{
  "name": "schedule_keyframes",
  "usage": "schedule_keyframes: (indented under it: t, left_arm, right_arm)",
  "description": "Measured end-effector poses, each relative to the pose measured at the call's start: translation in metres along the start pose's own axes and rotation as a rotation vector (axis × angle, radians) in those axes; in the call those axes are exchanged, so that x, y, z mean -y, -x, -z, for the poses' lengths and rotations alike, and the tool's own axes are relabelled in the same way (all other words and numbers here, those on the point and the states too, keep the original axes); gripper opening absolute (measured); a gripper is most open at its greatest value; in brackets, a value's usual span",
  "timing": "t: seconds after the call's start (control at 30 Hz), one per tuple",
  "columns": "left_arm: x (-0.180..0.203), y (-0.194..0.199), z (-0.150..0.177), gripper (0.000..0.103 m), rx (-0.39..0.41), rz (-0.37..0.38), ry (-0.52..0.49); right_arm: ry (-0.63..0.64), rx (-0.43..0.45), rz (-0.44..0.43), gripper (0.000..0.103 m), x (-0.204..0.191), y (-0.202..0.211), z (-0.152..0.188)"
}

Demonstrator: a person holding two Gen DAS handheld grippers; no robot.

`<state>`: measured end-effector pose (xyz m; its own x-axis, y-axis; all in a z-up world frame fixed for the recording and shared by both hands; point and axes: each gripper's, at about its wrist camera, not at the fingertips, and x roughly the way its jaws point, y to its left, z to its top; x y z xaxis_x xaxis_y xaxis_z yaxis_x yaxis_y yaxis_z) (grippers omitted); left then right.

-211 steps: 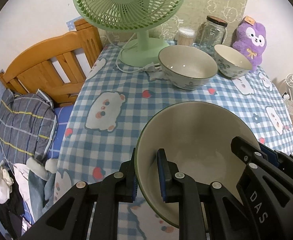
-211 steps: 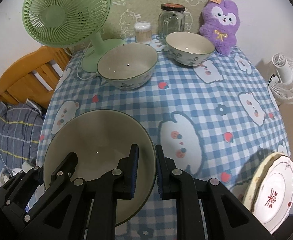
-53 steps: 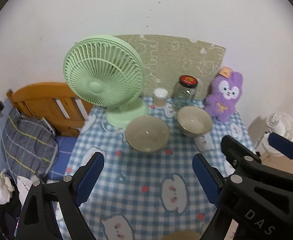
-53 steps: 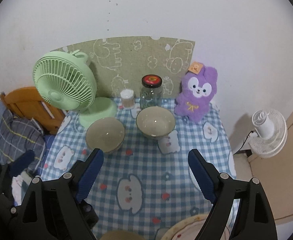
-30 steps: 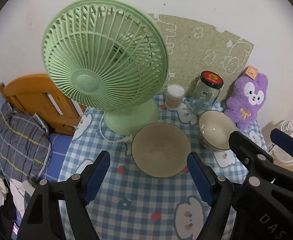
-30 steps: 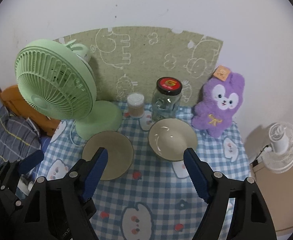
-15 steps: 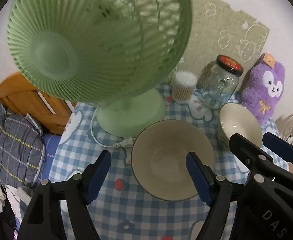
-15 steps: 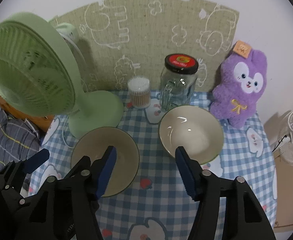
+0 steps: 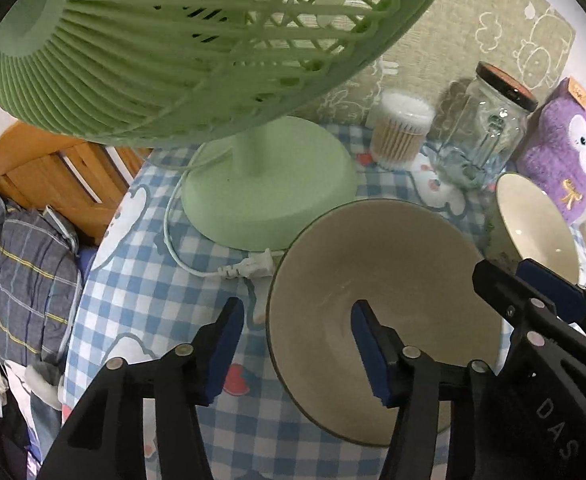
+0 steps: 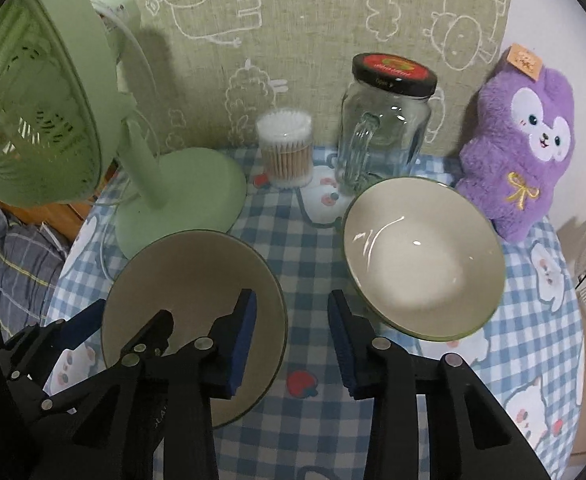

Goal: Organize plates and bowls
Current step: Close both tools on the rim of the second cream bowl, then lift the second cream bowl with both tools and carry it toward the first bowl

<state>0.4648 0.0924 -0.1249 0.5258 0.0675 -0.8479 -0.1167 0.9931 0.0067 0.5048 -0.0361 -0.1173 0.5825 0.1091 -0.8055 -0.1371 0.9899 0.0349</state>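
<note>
Two cream bowls with green rims on a blue-and-white checked tabletop (image 10: 305, 248), green desk fan (image 9: 197, 40) taken as the landmark. Larger bowl (image 9: 385, 312) just in front of the fan's round base and touching or almost touching it, with the fan's white plug (image 9: 249, 268) lying at its rim. Smaller bowl (image 10: 423, 258) farther from the fan, on the far side of the larger bowl from the base, apart from it by a strip of cloth. Left hand-held gripper (image 9: 293, 344) straddling the larger bowl's rim on the side away from the smaller bowl: one blue pad outside over the cloth, the other inside the bowl, jaws closing, pads not yet pressing the rim. Right hand-held gripper (image 10: 293, 336) straddling the same bowl's opposite rim, the side toward the smaller bowl: one pad over the bowl's inside, the other over the cloth between the two bowls, jaws closing, gap visible on both sides of the rim, nothing gripped. Beyond the fan's base, along the beige wall mat (image 10: 333, 40): a cotton-swab tub (image 10: 287, 152), next a glass jar (image 10: 385, 124) with a dark lid, then a purple plush toy (image 10: 525, 144) farthest from the fan, just behind the smaller bowl. On the fan's other side, off the tabletop, a wooden bed frame (image 9: 53, 176).
</note>
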Motion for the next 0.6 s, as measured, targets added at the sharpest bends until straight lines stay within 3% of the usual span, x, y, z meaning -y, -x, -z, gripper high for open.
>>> schedule_keyframes:
  t: [0.27, 0.6]
  left_arm:
    - [0.003, -0.009, 0.000, 0.032, -0.010, 0.014, -0.013]
    - [0.000, -0.010, -0.002, 0.017, -0.006, -0.028, -0.012]
  right_arm:
    - [0.015, -0.016, -0.027, 0.021, -0.007, -0.012, 0.002]
    - [0.018, -0.018, -0.005, 0.015, -0.009, -0.015, 0.001]
